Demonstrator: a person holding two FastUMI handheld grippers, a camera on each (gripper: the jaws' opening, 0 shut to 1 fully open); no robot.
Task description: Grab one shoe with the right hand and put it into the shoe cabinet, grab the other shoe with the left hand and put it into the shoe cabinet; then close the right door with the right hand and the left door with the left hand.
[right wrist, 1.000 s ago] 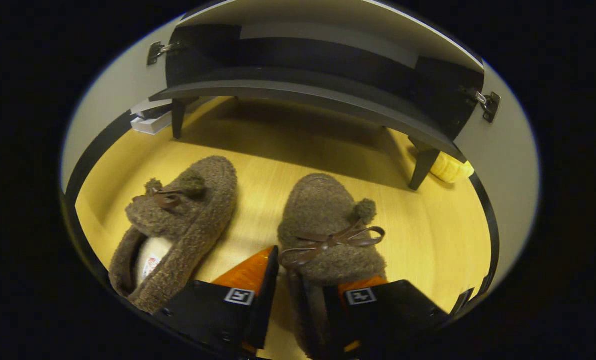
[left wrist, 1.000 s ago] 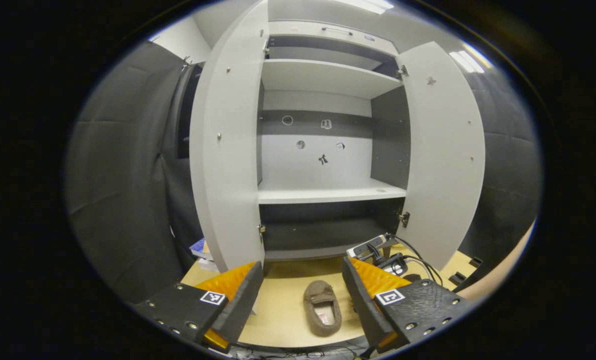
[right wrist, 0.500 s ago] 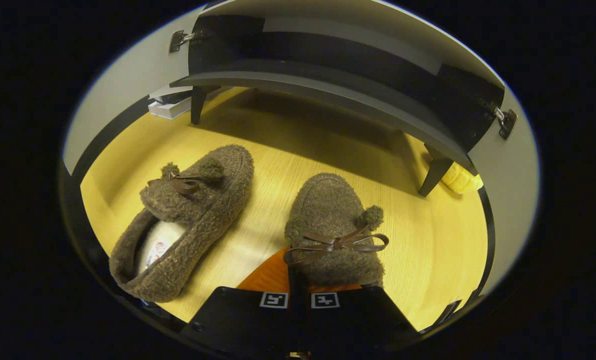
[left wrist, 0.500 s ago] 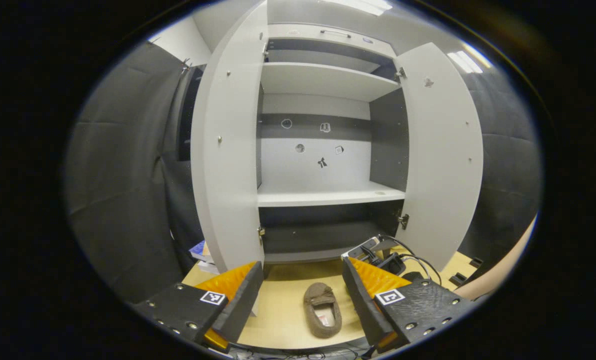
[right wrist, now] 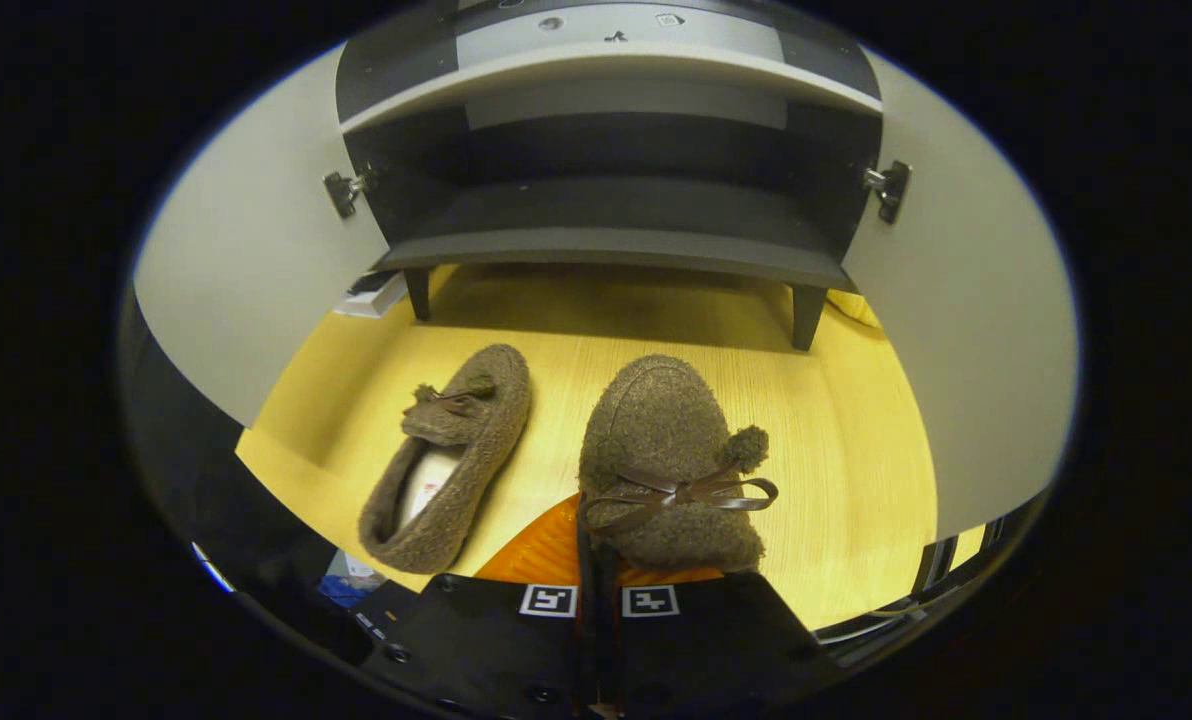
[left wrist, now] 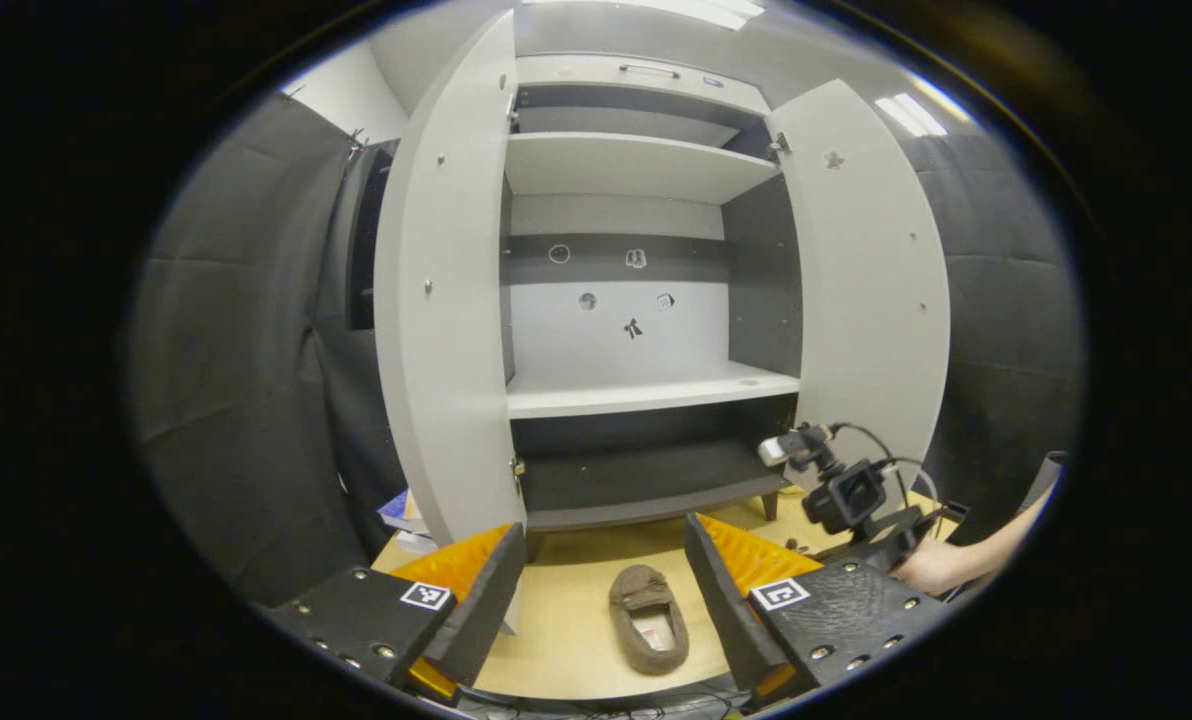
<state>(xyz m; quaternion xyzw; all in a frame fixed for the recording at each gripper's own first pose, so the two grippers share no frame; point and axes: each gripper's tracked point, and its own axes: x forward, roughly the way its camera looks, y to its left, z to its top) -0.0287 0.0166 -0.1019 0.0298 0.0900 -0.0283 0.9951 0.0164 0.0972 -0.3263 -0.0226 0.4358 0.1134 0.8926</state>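
My right gripper (right wrist: pixel 592 572) is shut on the heel of a brown fuzzy slipper with a bow (right wrist: pixel 668 450) and holds it above the wooden floor (right wrist: pixel 856 480). The other slipper (right wrist: pixel 451 458) lies on the floor to its left, toe toward the shoe cabinet (right wrist: pixel 616 245). In the left gripper view the same lying slipper (left wrist: pixel 648 618) sits between the spread fingers of my left gripper (left wrist: pixel 601 610), which is open and well short of it. The cabinet (left wrist: pixel 646 390) stands with both doors open. The right gripper (left wrist: pixel 844 495) hangs before the right door (left wrist: pixel 871 290), held by a hand (left wrist: pixel 931 570).
The left door (left wrist: pixel 441 300) juts toward me. The cabinet stands on short legs (right wrist: pixel 804 315). A white box (right wrist: pixel 376 296) lies under the left door, and something yellow (right wrist: pixel 856 306) sits behind the right leg. Black cloth walls close both sides.
The right gripper closed on the slipper's heel, then lifted it and drew back from the cabinet. In the left gripper view it has risen in front of the right door. The left gripper barely moved.
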